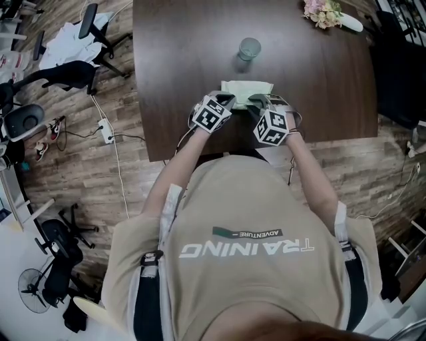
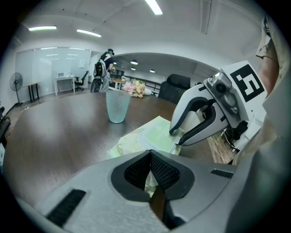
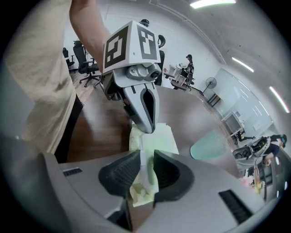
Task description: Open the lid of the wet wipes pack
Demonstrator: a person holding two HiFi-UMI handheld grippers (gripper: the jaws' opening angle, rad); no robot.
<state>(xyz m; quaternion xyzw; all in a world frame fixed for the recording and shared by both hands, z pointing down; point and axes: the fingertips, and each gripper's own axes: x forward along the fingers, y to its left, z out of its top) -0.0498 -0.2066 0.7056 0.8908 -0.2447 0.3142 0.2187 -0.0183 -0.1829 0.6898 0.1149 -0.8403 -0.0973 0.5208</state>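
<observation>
Clamping wet wipes pack (image 1: 247,88): left gripper (image 2: 150,154) closed on edge; right gripper (image 3: 145,160) likewise; glass (image 1: 249,48) beyond.

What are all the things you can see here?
table: one, dark brown, in front of the person
pack: one, pale green, at the table's near edge, between the claws
glass: one, pale blue-green, on the table beyond the pack
flowers: one bunch, pink, at the table's far right corner
chairs: several, black, on the wood floor to the left
fan: one, dark, on the floor at lower left
power strip: one, white, on the floor left of the table
left claw: one, grey, shut on the pack's edge
right claw: one, grey, shut on the pack's end
shirt: one, beige, on the person
</observation>
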